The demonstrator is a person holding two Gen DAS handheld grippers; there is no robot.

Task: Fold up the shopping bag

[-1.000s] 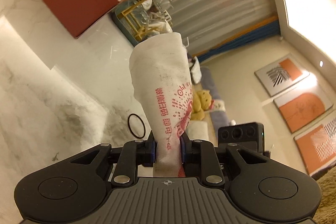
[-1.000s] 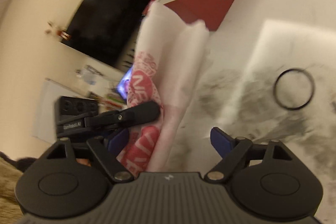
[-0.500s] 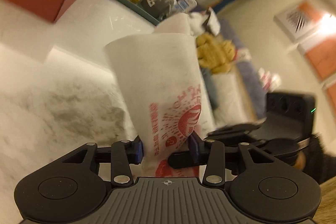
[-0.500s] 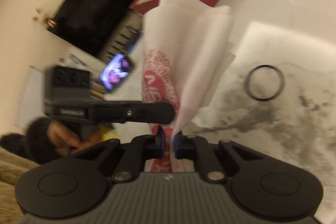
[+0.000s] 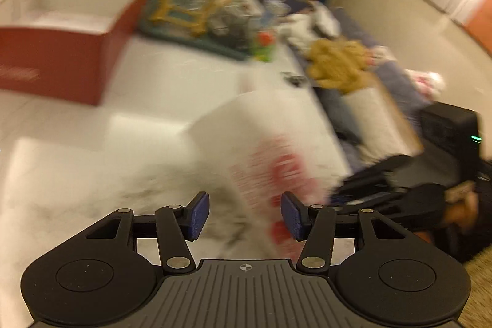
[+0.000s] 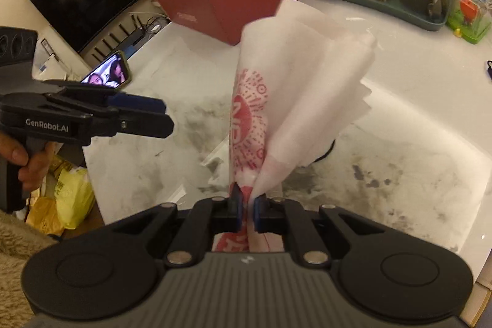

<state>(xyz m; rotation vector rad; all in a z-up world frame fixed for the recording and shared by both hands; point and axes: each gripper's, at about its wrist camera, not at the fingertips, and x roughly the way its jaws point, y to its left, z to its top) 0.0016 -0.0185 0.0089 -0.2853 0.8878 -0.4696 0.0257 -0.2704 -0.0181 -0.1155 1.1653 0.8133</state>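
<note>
Much of the left wrist view is smeared by motion, so the print on the shopping bag [image 5: 264,156] and the clutter at the back of the table [image 5: 77,143] are hard to read there. Part of a black ring [image 6: 323,154] on the table hides behind the bag in the right wrist view.

The right gripper [image 6: 247,212] is clenched on the bag's narrow lower end, its blue pads pinching the bunched fabric. The left gripper [image 5: 245,215] has just been opening; its jaws stand apart, about half spread, with the bag's red-printed part seen between them but the pads not pressing it. In the right wrist view it sits off to the left, clear of the bag, with a hand [image 6: 18,162] around its grip.

The bag stands above the marble table, its long axis running up and away from the right gripper, fanning wider toward the red box [image 6: 240,2].
</note>
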